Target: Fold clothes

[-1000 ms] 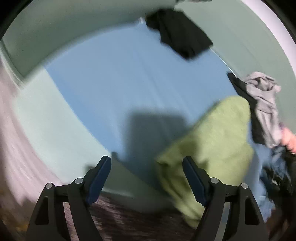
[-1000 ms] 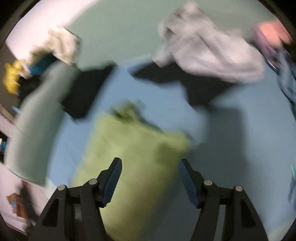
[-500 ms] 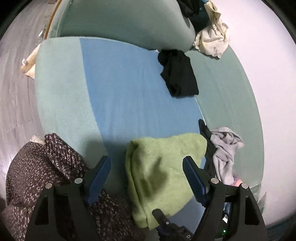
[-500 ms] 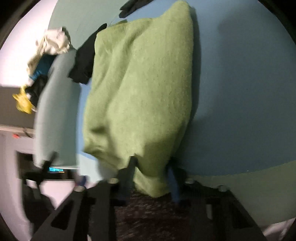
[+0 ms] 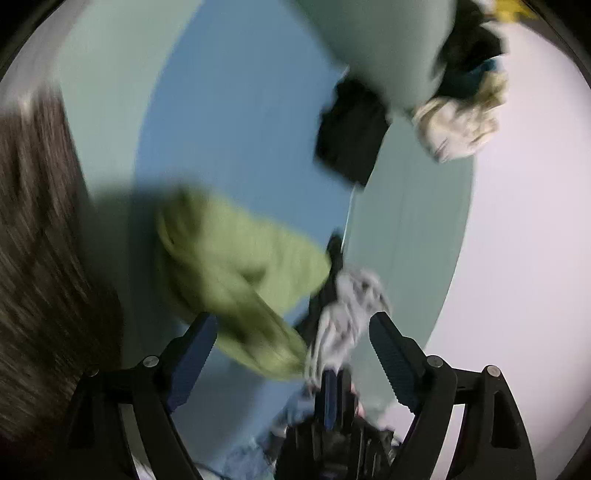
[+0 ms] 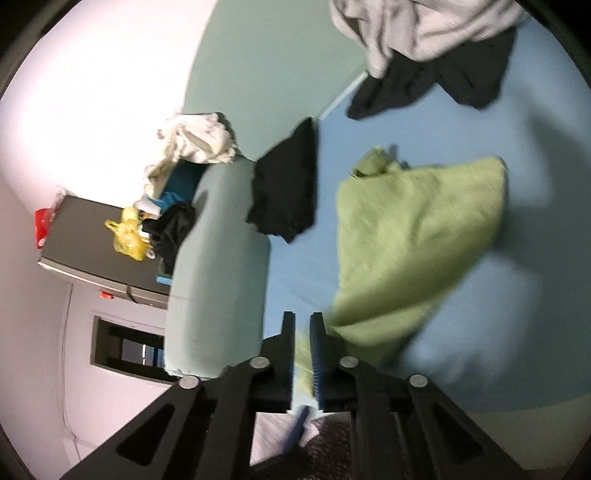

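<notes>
A folded green garment (image 6: 417, 243) hangs above the blue sofa seat (image 6: 517, 295). My right gripper (image 6: 303, 332) is shut on its lower corner and lifts it. In the blurred left wrist view the green garment (image 5: 236, 266) stretches toward the right gripper's fingers (image 5: 330, 395) at the bottom middle. My left gripper (image 5: 291, 339) is open and empty, above and apart from the cloth.
A black garment (image 6: 288, 188) lies by the teal sofa arm (image 6: 218, 266). A grey garment (image 6: 417, 29) on a black one (image 6: 424, 81) lies further along the seat. Pale clothes (image 6: 192, 144) sit behind the arm. A dark speckled sleeve (image 5: 40, 258) fills the left.
My right gripper has closed on the green garment's edge and lifted it off the seat. My left gripper has swung round and stays open.
</notes>
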